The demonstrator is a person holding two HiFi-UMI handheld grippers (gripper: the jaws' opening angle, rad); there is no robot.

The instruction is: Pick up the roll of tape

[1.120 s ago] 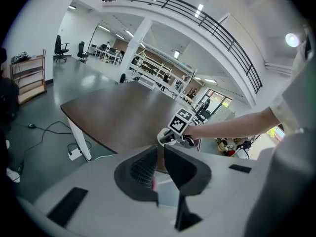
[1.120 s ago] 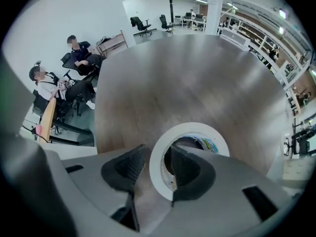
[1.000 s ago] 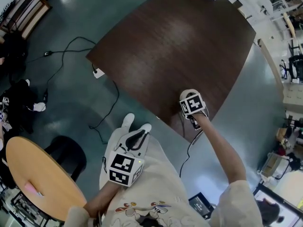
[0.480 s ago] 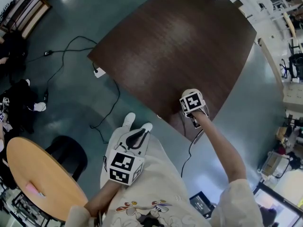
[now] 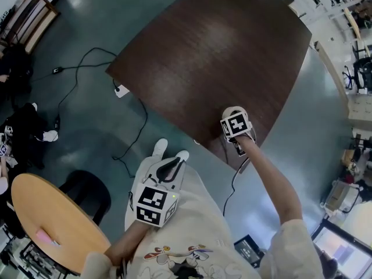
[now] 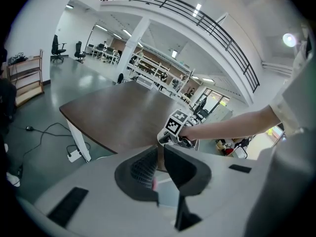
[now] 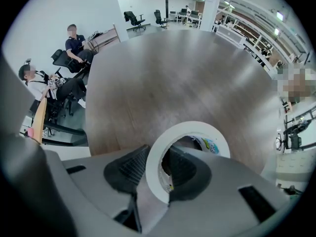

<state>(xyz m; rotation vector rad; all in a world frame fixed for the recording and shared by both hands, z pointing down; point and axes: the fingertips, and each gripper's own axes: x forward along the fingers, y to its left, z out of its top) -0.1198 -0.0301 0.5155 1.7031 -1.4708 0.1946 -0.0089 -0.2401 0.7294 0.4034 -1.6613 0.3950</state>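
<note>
White roll of tape (image 7: 186,128), tipped up on edge at the near corner of the dark wood desk (image 7: 173,73), with a printed label inside the core. Pinched by its wall in the right gripper (image 7: 158,152), one jaw outside the ring and one inside, having just closed in. Left gripper (image 6: 160,149) off the desk, jaws all but together, nothing between. On the floor beside the desk, a white power strip (image 5: 121,89) and a black cable (image 5: 139,124).

Right claw (image 7: 157,163), pointing down, has just closed onto tape (image 7: 187,128); left claw (image 6: 159,152) closed
</note>
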